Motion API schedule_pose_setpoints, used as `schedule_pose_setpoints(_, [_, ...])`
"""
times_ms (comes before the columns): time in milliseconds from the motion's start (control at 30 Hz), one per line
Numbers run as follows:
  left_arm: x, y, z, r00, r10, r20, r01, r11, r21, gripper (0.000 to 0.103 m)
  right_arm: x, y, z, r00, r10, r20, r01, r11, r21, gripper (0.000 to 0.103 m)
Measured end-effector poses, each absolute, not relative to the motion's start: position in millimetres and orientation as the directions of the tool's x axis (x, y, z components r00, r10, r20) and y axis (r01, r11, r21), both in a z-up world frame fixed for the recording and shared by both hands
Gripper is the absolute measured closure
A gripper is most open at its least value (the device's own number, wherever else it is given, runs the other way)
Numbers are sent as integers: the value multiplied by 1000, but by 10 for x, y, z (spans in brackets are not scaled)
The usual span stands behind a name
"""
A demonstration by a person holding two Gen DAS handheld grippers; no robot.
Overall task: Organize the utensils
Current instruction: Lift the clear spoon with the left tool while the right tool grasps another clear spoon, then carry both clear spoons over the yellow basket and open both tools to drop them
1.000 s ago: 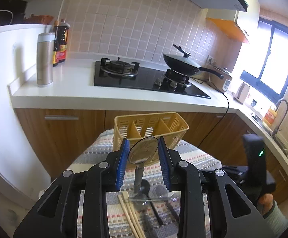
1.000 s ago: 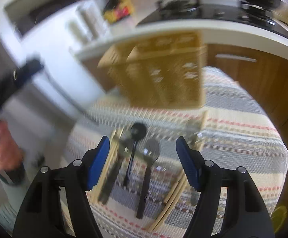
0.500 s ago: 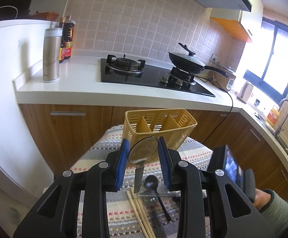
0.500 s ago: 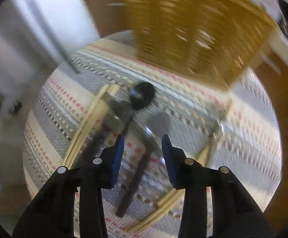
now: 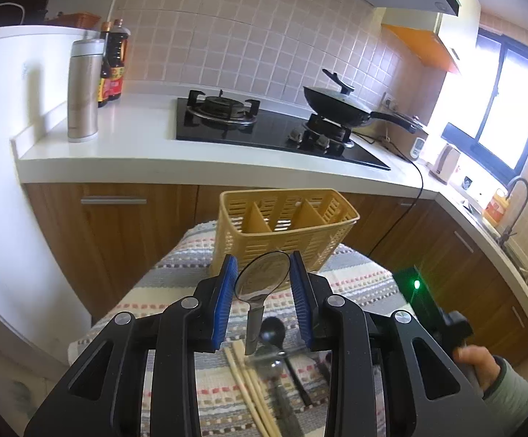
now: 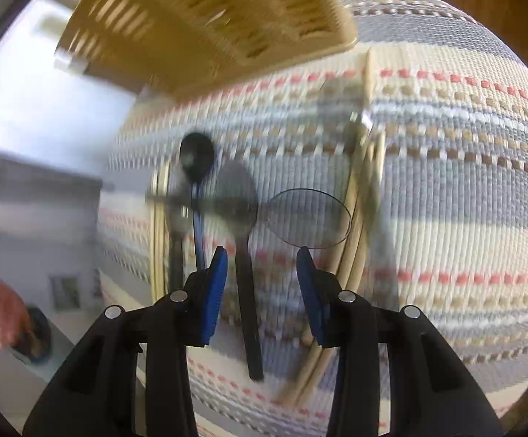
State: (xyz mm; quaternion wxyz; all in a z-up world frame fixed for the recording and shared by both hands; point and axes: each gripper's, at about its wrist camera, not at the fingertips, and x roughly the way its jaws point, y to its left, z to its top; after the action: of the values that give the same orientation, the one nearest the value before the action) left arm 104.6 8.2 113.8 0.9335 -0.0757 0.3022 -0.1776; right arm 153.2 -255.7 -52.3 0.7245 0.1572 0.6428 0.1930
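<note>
My left gripper [image 5: 262, 273] is shut on a steel spoon [image 5: 262, 278], bowl up, held above the striped mat [image 5: 176, 280] in front of the yellow divided utensil basket [image 5: 282, 229]. Below it lie a black spoon [image 5: 273, 329] and wooden chopsticks [image 5: 251, 388]. My right gripper [image 6: 260, 255] is open, low over the mat [image 6: 446, 182], its fingers on either side of a dark spoon [image 6: 244, 240]. A black spoon [image 6: 195, 160], chopsticks on the left [image 6: 158, 233] and on the right [image 6: 358, 218] lie around it. The basket [image 6: 205, 18] is blurred at the top.
Behind the basket is a white counter [image 5: 136, 153] with a gas hob [image 5: 264, 127], a black pan [image 5: 337, 103], a steel flask [image 5: 82, 91] and sauce bottles [image 5: 113, 63]. Wooden cabinets [image 5: 118, 225] stand below. A sink tap [image 5: 515, 204] is at far right.
My right gripper has dropped towards the mat and narrowed around the dark spoon's handle. My left gripper has kept hold of the steel spoon and risen slightly.
</note>
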Motion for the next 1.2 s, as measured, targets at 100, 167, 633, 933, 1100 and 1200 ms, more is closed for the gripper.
schedule_pose_setpoints(100, [1053, 158, 1138, 758, -378, -532, 277, 924, -263, 75, 1658, -2593, -553, 134, 499, -856, -22, 865, 501, 66])
schedule_pose_setpoints(167, [1051, 195, 1133, 760, -376, -530, 272, 925, -267, 75, 1727, -2588, -580, 157, 505, -849, 6, 859, 512, 66])
schedule_pose_setpoints(633, [1000, 385, 1070, 766, -371, -525, 263, 926, -270, 75, 1846, -2002, -564, 211, 231, -950, -27, 973, 230, 61])
schedule_pose_setpoints(933, [1001, 257, 1097, 758, -377, -531, 287, 925, -247, 75, 1742, -1556, -493, 306, 157, -939, -136, 983, 120, 73])
schedule_pose_setpoints(1100, [1002, 177, 1273, 761, -404, -508, 315, 914, -255, 75, 1413, -1813, 58, 417, 265, -870, -219, 958, 186, 73])
schedule_pose_setpoints(1200, [1029, 127, 1423, 765, -420, -489, 333, 907, -258, 75, 1267, -1925, 483, 514, 320, -796, -268, 941, 205, 73])
